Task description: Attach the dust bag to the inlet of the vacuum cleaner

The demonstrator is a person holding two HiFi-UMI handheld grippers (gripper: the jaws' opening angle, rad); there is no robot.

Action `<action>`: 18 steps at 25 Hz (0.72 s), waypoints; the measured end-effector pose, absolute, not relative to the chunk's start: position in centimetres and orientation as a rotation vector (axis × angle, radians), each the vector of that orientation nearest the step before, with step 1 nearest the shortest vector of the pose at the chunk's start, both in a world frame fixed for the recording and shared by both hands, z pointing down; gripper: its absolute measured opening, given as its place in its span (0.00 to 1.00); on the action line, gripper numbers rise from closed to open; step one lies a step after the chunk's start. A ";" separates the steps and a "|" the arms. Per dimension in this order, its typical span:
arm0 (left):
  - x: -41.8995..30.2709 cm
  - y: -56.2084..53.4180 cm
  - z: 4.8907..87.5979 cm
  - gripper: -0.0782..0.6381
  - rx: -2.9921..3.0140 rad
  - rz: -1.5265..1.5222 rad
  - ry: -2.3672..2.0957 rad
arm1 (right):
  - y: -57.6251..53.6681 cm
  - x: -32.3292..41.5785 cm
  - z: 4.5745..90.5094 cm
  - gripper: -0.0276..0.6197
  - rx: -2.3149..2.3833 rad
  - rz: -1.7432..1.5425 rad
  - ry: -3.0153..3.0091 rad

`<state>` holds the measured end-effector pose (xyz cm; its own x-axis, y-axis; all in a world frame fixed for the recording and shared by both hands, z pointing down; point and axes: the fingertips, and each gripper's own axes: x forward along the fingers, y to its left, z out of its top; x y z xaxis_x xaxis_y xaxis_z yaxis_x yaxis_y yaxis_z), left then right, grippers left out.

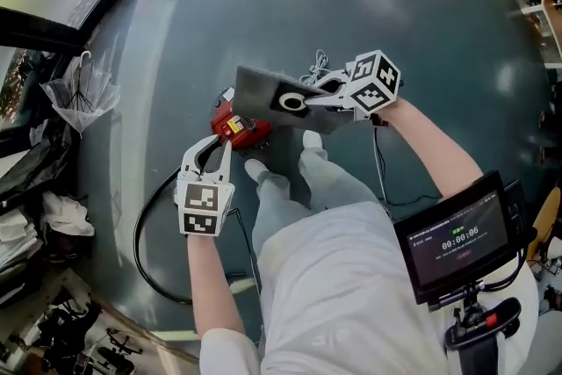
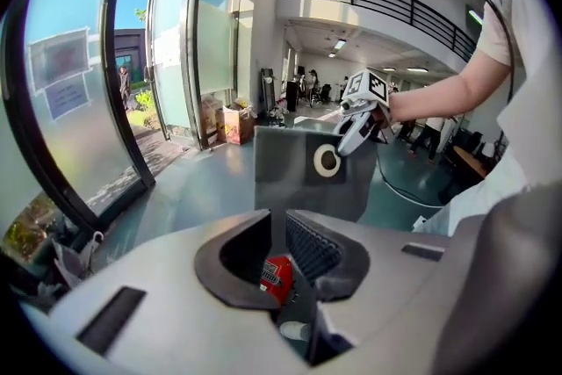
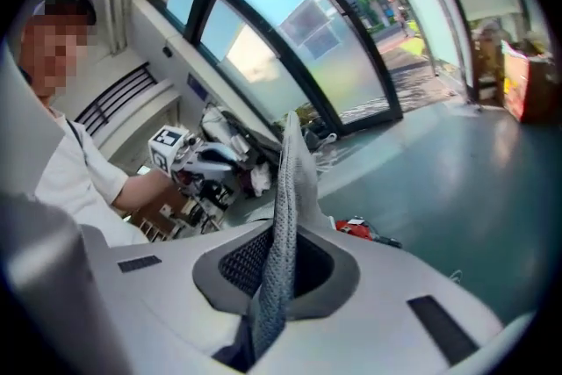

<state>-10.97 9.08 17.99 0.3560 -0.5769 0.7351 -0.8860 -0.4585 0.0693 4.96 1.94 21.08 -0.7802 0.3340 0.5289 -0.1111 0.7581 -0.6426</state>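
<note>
The grey dust bag (image 1: 263, 90) with its white ring inlet (image 1: 292, 103) hangs above the floor, and my right gripper (image 1: 309, 101) is shut on the edge beside the ring. In the right gripper view the bag's mesh fabric (image 3: 283, 224) runs upright between the pads. The small red vacuum cleaner (image 1: 237, 126) lies on the floor under the bag's left end. My left gripper (image 1: 224, 145) points at it from just below, jaws a narrow gap apart with nothing pinched. Through that gap in the left gripper view (image 2: 279, 234) I see the red vacuum (image 2: 277, 275), with the bag (image 2: 290, 176) and ring (image 2: 327, 160) beyond.
A black cable (image 1: 145, 233) loops over the teal floor from the vacuum toward the person's left. The person's shoes (image 1: 257, 169) stand right beside the vacuum. A folded umbrella (image 1: 83, 92) and clutter (image 1: 61, 215) line the glass wall on the left. A white cord (image 1: 318, 66) lies behind the bag.
</note>
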 end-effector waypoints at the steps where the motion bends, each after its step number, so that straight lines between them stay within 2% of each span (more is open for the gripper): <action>1: -10.7 9.1 18.7 0.16 2.149 0.864 -1.284 | 1.0 6.3 21.6 0.09 -0.080 0.941 -2.311; 3: -9.8 9.3 21.9 0.16 2.122 0.801 -1.302 | -0.7 9.2 24.4 0.09 0.083 1.007 -2.311; 9: -8.0 8.4 37.6 0.16 2.031 0.712 -1.330 | -4.0 14.3 40.1 0.09 0.428 0.983 -2.240; 18: -6.5 4.7 54.6 0.16 2.017 0.690 -1.362 | -8.3 13.6 58.9 0.09 0.647 1.040 -2.203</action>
<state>-6.45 4.66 54.65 0.3377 -0.6238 0.7049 -0.9373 -0.2912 0.1914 13.57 -8.35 58.90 -0.6939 -0.1665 0.7006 -0.6467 0.5719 -0.5047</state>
